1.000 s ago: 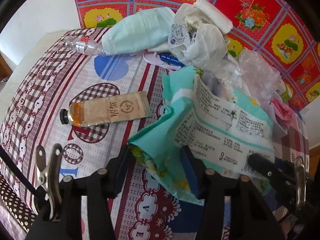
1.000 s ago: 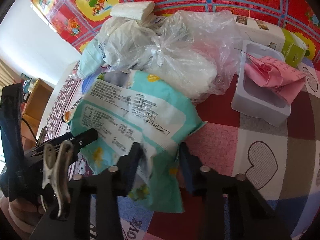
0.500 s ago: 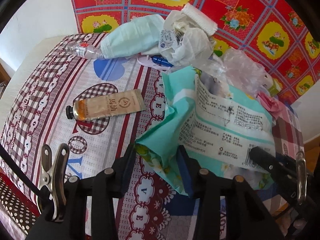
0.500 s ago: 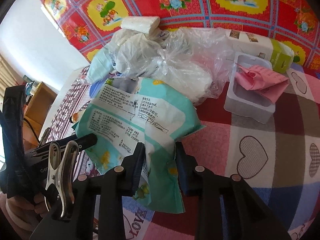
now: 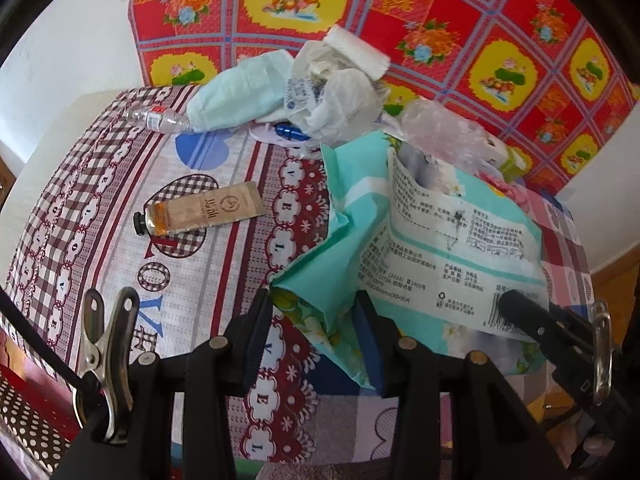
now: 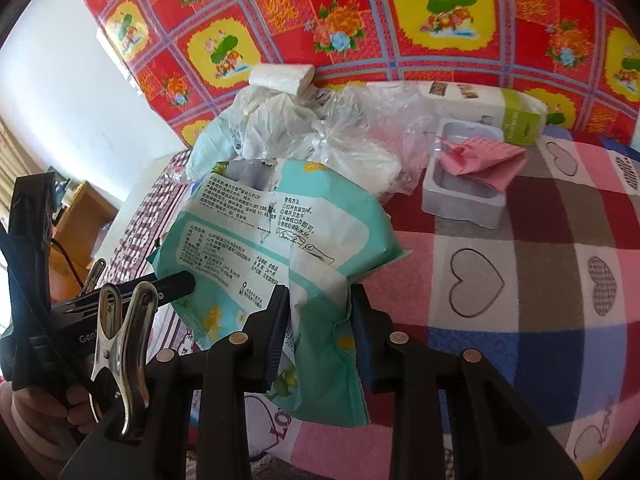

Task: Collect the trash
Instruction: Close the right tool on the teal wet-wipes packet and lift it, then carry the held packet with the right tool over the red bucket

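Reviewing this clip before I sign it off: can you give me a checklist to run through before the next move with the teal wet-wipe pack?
1. Left gripper shut on a corner of the teal wipe pack: ok.
2. Right gripper shut on the pack's other end: ok.
3. Pack lifted off the patterned cloth: cannot tell; the far edge may rest on the pile.
4. Clear plastic bag free of the pack: cannot tell, they overlap.
5. Pack opening at top, contents contained: cannot tell.
6. Tube, bottle and face mask waiting for collection: not ok.
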`<action>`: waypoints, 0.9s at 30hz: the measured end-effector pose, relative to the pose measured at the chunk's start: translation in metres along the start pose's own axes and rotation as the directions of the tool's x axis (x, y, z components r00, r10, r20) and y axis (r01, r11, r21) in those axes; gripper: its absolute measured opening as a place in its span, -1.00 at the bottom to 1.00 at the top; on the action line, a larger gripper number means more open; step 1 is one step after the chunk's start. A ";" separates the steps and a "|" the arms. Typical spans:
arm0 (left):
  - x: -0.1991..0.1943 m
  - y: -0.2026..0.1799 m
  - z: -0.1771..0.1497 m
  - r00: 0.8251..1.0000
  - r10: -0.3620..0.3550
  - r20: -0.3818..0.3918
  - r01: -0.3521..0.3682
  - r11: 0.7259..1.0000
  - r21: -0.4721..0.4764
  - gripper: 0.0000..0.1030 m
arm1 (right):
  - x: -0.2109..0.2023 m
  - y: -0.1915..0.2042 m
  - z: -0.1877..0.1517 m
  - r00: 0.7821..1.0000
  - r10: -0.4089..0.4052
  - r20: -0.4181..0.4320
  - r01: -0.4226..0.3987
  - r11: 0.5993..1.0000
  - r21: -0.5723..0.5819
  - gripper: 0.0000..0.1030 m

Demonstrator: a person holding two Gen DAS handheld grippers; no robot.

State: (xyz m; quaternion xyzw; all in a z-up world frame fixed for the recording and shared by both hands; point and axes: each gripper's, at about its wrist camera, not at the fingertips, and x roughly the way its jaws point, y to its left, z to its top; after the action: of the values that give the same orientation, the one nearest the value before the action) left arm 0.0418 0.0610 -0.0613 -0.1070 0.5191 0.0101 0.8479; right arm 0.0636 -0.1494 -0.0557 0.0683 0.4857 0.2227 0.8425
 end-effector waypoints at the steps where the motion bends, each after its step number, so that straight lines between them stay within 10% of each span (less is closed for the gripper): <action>1: -0.002 -0.002 -0.001 1.000 -0.001 0.003 0.001 1.000 0.006 -0.16 | -0.005 0.000 -0.002 1.000 -0.001 0.009 0.001 1.000 0.005 -0.39; 27: -0.032 -0.062 -0.010 0.996 -0.086 0.028 0.081 0.986 0.144 -0.17 | -0.069 -0.029 -0.037 0.992 -0.069 0.102 0.059 0.993 0.099 -0.39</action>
State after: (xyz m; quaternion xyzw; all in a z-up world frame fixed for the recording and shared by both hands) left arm 0.0264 0.0018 -0.0272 -0.0675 0.4991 -0.0608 0.8617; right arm 0.0115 -0.2094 -0.0302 0.1046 0.4527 0.1679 0.8694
